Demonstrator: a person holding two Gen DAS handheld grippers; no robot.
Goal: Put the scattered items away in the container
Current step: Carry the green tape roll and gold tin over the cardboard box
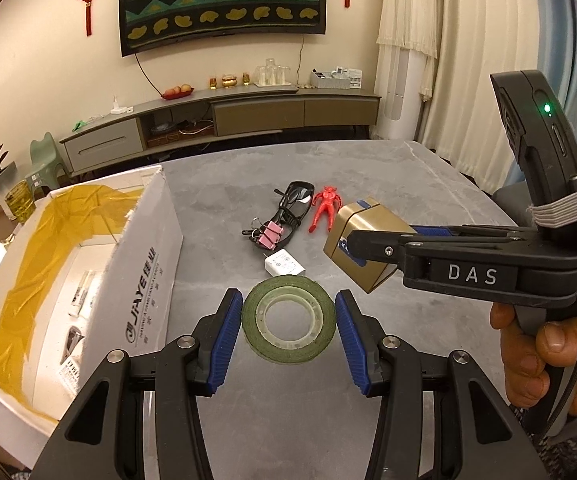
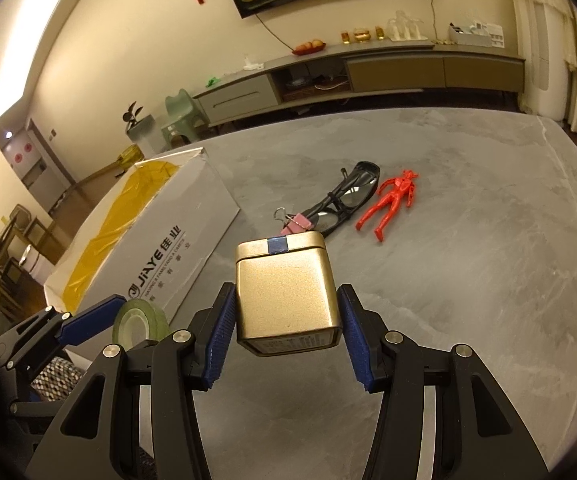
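My left gripper [image 1: 288, 328] is shut on a green tape roll [image 1: 288, 318], its blue pads pressing both sides, just right of the white cardboard box [image 1: 140, 248]. My right gripper [image 2: 286, 336] is shut on a gold tin [image 2: 286, 296] with a blue tape strip on its lid, held above the grey table [image 2: 468, 280]. In the left wrist view the tin [image 1: 368, 220] hangs right of the roll. On the table beyond lie black sunglasses [image 1: 294, 208], a pink binder clip [image 1: 268, 236], a red toy figure [image 1: 325, 208] and a white charger [image 1: 284, 266]. The tape roll [image 2: 140, 324] also shows beside the box [image 2: 160, 240].
The open box has yellow tape along its flaps and some small items inside. A person's hand [image 1: 536, 360] grips the right tool. Behind the table stand a TV cabinet [image 1: 224, 116], a green stool [image 1: 44, 160] and curtains at the right.
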